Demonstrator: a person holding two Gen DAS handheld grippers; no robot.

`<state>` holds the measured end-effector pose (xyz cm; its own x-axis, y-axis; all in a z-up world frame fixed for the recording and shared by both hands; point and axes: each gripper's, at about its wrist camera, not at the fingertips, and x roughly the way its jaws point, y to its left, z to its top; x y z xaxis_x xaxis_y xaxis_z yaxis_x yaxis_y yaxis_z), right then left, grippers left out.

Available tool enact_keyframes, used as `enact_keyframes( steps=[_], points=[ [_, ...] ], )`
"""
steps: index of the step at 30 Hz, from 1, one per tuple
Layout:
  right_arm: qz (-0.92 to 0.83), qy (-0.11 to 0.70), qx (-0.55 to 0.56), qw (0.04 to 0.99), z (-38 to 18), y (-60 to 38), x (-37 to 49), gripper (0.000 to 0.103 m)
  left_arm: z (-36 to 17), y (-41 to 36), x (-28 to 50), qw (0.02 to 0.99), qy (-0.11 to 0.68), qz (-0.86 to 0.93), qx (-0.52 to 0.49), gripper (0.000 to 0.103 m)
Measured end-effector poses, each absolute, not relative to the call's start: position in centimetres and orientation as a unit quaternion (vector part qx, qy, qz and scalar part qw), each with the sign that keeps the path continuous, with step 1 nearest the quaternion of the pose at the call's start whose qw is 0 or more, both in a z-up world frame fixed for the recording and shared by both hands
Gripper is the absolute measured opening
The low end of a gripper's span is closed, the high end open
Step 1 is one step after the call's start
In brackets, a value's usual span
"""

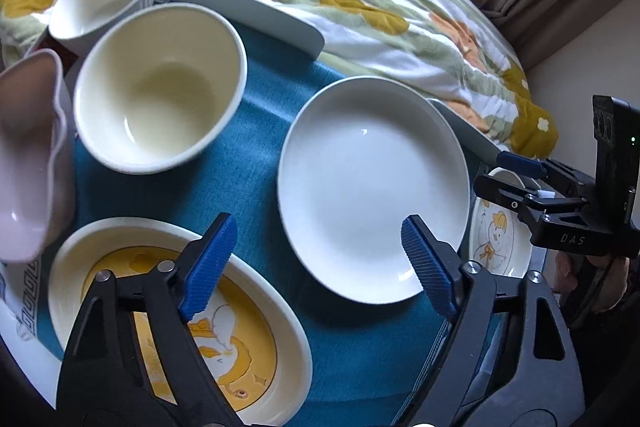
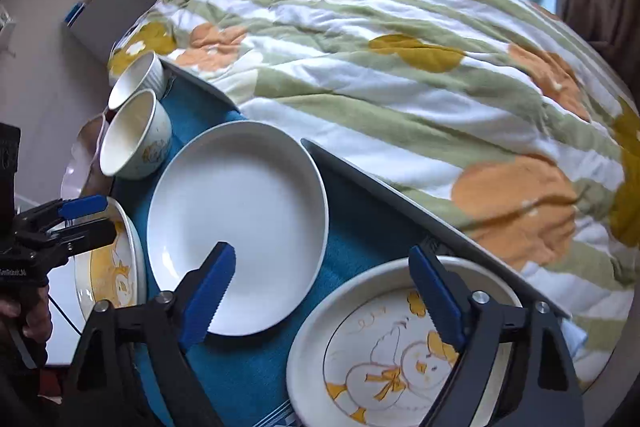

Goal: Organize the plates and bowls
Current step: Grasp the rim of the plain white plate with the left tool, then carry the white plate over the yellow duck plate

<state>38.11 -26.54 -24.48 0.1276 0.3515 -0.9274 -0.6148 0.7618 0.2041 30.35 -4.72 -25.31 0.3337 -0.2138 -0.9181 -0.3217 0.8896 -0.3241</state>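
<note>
- Left claw (image 1: 318, 267): hovering above the teal mat (image 1: 260, 155), its blue pads standing wide apart and gripping nothing; one pad is lying over the yellow-patterned plate (image 1: 280, 331), the other over the near rim of the plain white plate (image 1: 372, 187).
- Right claw (image 2: 324, 291): likewise standing wide and empty, one pad over the plain white plate (image 2: 240, 211), the other over the duck-printed plate (image 2: 384, 359).
- Plain white plate: sitting at the middle of the mat, between the two printed plates, apart from both.
- Cream bowl (image 1: 160, 87): standing upright behind the yellow-patterned plate; a smaller white ribbed bowl (image 1: 104, 1) is sitting just beyond it.
- Pink bowl (image 1: 28, 155): tilting at the left edge, just beside the cream bowl.
- Flowered quilt (image 2: 400, 75): lying on the bed behind the counter (image 2: 360, 183).
- A hand (image 2: 24, 319) is holding the left tool's grip.
</note>
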Motion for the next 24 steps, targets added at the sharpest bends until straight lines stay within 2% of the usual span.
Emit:
enact_keyframes(
  steps=[1, 5, 7, 11, 13, 17, 18, 24],
  points=[
    [0.338, 0.578, -0.119, 0.733, -25.2, -26.3, 38.5, 0.072, -26.0, -4.9, 30.7, 0.778, 0.582, 0.039, -0.234, 0.077],
    [0.372, 0.594, -0.127, 0.701, -27.1, -25.6, 39.5, 0.059, -27.7, -5.4, 31.7, 0.766, 0.598, 0.049, -0.23, 0.066],
    [0.383, 0.598, -0.133, 0.691, -27.8, -25.4, 39.7, 0.055, -28.4, -5.6, 32.1, 0.759, 0.607, 0.054, -0.227, 0.054],
    [0.402, 0.604, -0.143, 0.673, -28.6, -25.3, 39.7, 0.044, -29.2, -5.6, 32.6, 0.756, 0.614, 0.056, -0.22, 0.048],
    [0.409, 0.607, -0.147, 0.666, -29.0, -25.1, 39.7, 0.033, -29.3, -5.5, 32.7, 0.754, 0.618, 0.057, -0.217, 0.031],
    [0.418, 0.604, -0.152, 0.661, -29.2, -25.0, 39.6, 0.024, -29.6, -5.5, 32.9, 0.755, 0.622, 0.065, -0.198, 0.019],
    [0.42, 0.606, -0.15, 0.659, -29.2, -25.0, 39.6, 0.018, -29.6, -5.3, 32.8, 0.756, 0.621, 0.065, -0.199, 0.017],
    [0.419, 0.604, -0.139, 0.663, -29.3, -25.2, 39.7, 0.017, -29.5, -5.3, 32.8, 0.759, 0.618, 0.065, -0.194, 0.016]
  ],
)
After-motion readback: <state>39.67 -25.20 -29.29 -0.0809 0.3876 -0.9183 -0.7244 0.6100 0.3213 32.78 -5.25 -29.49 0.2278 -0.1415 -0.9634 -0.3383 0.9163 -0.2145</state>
